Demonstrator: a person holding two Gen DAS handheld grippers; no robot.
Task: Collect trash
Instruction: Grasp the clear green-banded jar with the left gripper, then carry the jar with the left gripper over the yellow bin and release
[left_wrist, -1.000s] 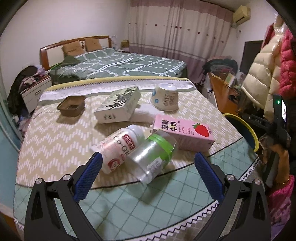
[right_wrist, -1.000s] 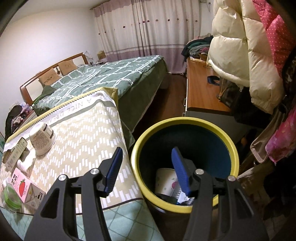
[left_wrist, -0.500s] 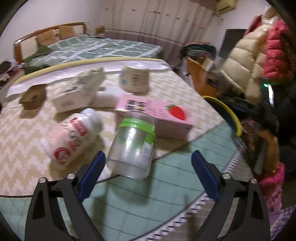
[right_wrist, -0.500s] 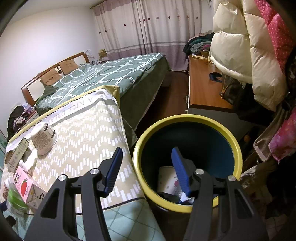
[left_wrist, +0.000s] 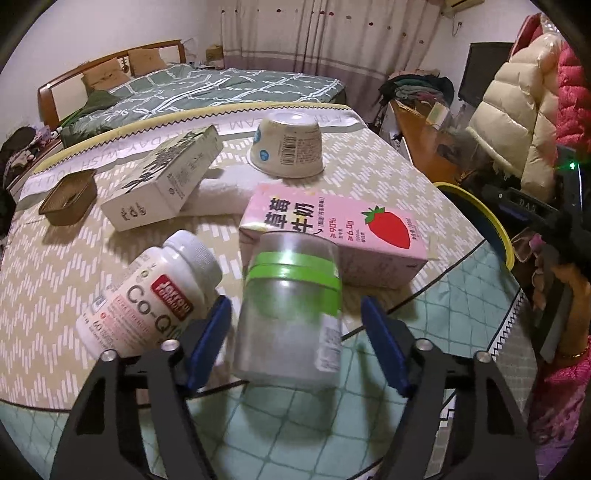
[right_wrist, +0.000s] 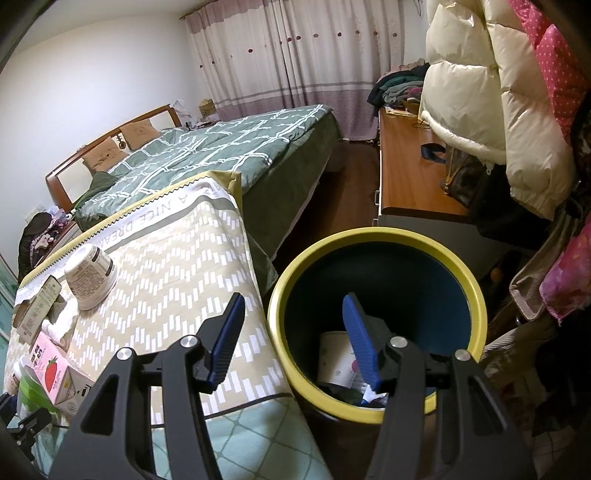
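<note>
A clear plastic jar with a green band (left_wrist: 291, 310) lies on the table between the blue pads of my open left gripper (left_wrist: 295, 325); the pads stand on either side of it with small gaps. A white Co-Q10 bottle (left_wrist: 147, 295) lies just left of it. A pink strawberry milk carton (left_wrist: 332, 229) lies behind it. My right gripper (right_wrist: 295, 332) is open and empty, above the near rim of a yellow-rimmed bin (right_wrist: 376, 317) that holds a paper cup and other trash.
On the table lie a white box (left_wrist: 162, 177), an upturned paper bowl (left_wrist: 288, 147), a white cloth roll (left_wrist: 221, 192) and a small brown tray (left_wrist: 68, 199). The bin's rim (left_wrist: 476, 218) is off the table's right edge. A bed stands behind; coats hang at right.
My left gripper has moved forward and down until its pads stand on either side of the clear jar, and the jaws have narrowed. The right gripper has stayed over the bin.
</note>
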